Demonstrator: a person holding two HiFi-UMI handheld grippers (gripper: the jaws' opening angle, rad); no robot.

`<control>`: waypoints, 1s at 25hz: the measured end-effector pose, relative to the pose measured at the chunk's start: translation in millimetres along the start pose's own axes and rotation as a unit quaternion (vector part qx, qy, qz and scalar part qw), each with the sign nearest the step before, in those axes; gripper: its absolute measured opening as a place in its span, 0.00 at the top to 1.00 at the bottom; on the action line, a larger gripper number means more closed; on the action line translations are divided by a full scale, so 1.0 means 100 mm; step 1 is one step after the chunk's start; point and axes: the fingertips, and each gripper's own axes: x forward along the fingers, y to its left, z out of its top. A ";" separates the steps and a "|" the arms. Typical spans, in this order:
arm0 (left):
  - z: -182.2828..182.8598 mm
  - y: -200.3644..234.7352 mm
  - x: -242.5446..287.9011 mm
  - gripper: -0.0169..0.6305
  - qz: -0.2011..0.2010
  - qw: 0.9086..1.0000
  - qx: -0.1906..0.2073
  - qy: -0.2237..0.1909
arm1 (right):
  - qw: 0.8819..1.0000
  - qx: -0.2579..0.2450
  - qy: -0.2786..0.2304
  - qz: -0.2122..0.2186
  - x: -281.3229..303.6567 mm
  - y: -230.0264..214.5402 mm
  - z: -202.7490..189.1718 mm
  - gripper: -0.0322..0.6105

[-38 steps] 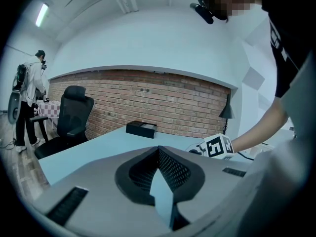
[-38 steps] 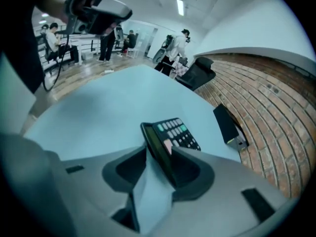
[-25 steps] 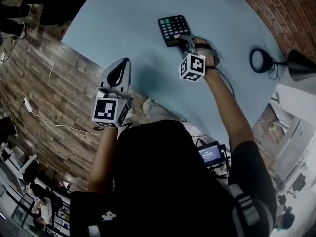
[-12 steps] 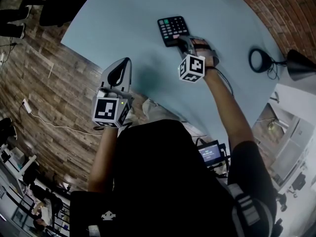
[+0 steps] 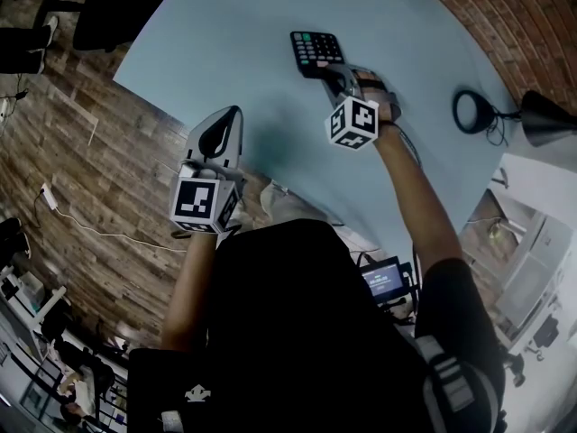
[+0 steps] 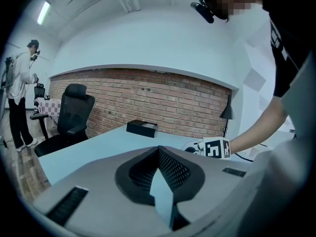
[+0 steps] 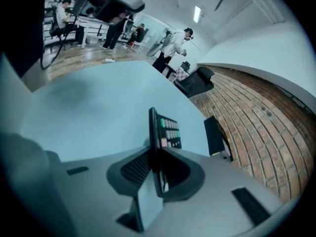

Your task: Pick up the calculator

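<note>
The calculator point(image 5: 315, 50) is black with pale and green keys and sits on the far part of the pale blue table point(image 5: 234, 25). My right gripper point(image 5: 335, 72) holds its near end. In the right gripper view the calculator point(image 7: 170, 132) runs edge-on between the jaws. They are closing, and the pads lie against both of its faces. My left gripper point(image 5: 230, 115) hovers at the table's near edge, well apart from the calculator. Its pads meet at the tip with nothing between them, as the left gripper view point(image 6: 158, 149) also shows.
A black desk lamp stands at the right, with a ring base point(image 5: 475, 111) and a shade point(image 5: 545, 120). A black box point(image 6: 141, 128) lies near the brick wall. An office chair point(image 6: 74, 112) and a standing person point(image 6: 19, 98) are beyond the table. Wooden floor lies off its left edge.
The calculator and my right gripper sit very slightly farther up the head view than before. My left gripper has not moved.
</note>
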 end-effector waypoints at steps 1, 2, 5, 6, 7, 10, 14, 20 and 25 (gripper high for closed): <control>-0.01 0.01 0.00 0.96 0.001 1.000 -0.002 0.001 | 1.000 0.006 -0.001 -0.001 0.00 -0.01 0.00 0.84; -0.02 0.01 -0.01 0.96 0.001 1.000 -0.004 0.003 | 1.000 0.013 -0.001 -0.001 0.00 -0.02 0.00 0.84; -0.03 0.03 -0.02 0.96 0.000 1.000 -0.004 0.004 | 0.999 0.034 -0.005 -0.006 -0.01 -0.06 0.01 0.85; -0.01 0.03 -0.02 0.96 -0.001 1.000 -0.002 0.002 | 0.999 0.041 -0.007 -0.007 -0.02 -0.07 0.03 0.85; 0.00 0.03 -0.02 0.96 -0.002 1.000 -0.001 0.001 | 0.999 0.048 -0.009 -0.006 -0.03 -0.09 0.04 0.85; 0.01 0.04 -0.02 0.96 -0.003 1.000 0.000 0.000 | 0.997 0.070 -0.020 -0.003 -0.06 -0.12 0.08 0.85; 0.03 0.05 -0.02 0.96 -0.007 1.000 -0.001 -0.002 | 0.992 0.118 -0.037 -0.005 -0.14 -0.18 0.11 0.85; 0.07 0.08 -0.07 0.96 -0.010 1.000 -0.004 -0.004 | 0.986 0.160 -0.042 -0.014 -0.22 -0.24 0.17 0.85; 0.09 0.12 -0.10 0.96 -0.010 1.000 -0.013 -0.007 | 0.976 0.206 -0.060 -0.026 -0.35 -0.35 0.29 0.86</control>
